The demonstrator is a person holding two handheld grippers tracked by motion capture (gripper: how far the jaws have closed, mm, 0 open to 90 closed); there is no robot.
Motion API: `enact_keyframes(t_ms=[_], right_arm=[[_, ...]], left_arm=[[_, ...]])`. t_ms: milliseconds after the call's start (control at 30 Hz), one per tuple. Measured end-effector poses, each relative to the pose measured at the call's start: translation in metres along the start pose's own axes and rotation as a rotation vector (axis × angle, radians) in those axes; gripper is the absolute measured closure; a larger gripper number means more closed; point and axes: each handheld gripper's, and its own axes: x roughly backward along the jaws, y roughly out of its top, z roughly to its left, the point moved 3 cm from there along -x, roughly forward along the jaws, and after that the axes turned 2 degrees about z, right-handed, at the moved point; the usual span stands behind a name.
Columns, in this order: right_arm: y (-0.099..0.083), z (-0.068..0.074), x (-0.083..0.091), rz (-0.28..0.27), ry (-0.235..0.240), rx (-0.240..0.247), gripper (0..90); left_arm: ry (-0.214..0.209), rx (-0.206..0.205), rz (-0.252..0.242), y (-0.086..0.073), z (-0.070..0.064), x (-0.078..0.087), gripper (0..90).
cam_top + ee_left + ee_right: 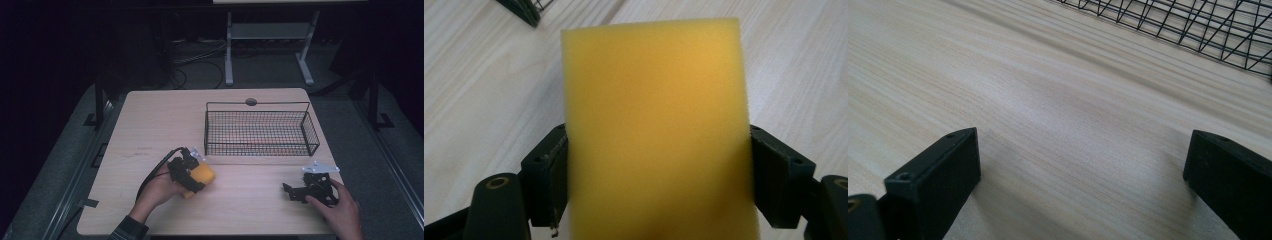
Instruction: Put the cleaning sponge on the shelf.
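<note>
One sponge [202, 176], one basket [260, 131].

Wire basket [261, 131] stands on the far right part of the table [150, 125]; its upright walls block any low pass there, open top free from above. Left and far-left tabletop bare. Bare wood lies between the sponge [200, 175] in the left gripper [192, 172] and the right gripper [295, 192]. Narrow bare strip between basket front and sponge.
</note>
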Motion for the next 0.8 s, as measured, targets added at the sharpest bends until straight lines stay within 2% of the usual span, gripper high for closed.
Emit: enact_keyframes(t_ms=[267, 800], right_arm=[[0.000, 0.000, 0.000, 0.000, 0.000, 0.000, 1.2], [0.000, 0.000, 0.000, 0.000, 0.000, 0.001, 1.2]], left_arm=[[-0.012, -0.003, -0.024, 0.007, -0.001, 0.009, 22.7], [-0.013, -0.040, -0.025, 0.028, -0.003, 0.021, 22.7]])
